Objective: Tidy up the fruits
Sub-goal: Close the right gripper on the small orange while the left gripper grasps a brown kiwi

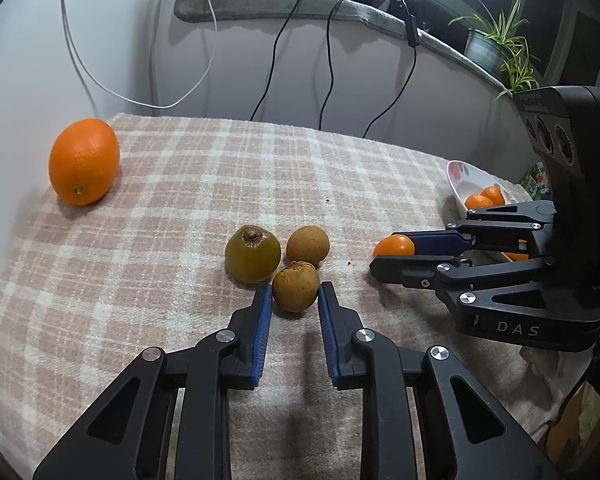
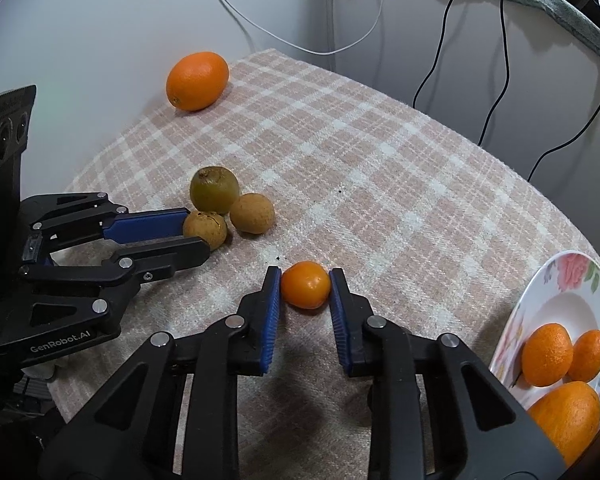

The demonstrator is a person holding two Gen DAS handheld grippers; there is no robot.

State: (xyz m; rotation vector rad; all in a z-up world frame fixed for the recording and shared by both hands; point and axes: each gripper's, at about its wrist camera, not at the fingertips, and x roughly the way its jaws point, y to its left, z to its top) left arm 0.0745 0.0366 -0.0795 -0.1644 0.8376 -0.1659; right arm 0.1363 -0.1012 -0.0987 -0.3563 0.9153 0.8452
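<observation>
**Both claws bracketing fruit on the plaid table**

My left claw [image 1: 295, 294] sits low over the cloth with its blue pads on either side of a small brown fruit [image 1: 295, 286]. The pads look just beside the skin; I cannot tell whether they are pressing it, and the fruit rests on the table [image 1: 180, 184], so I read this claw as spread around it rather than clenched. Touching that fruit on its far side are a second brown fruit [image 1: 308, 245] and a larger green fruit [image 1: 253, 254], the three bunched together.

My right claw [image 2: 305, 286] is in the same posture around a small orange fruit [image 2: 305, 285]: one pad on each side, very close, the fruit lying on the cloth. Again I cannot tell whether there is contact, and I count the claw as released.

Farther out, a large orange [image 1: 84, 161] lies alone at the far left corner of the table, well apart from the cluster. At the right edge a floral plate [image 2: 568, 280] holds three orange fruits [image 2: 547, 354]. Cables hang down the wall beyond the table, and a potted plant [image 1: 496, 46] stands on the ledge at far right.
</observation>
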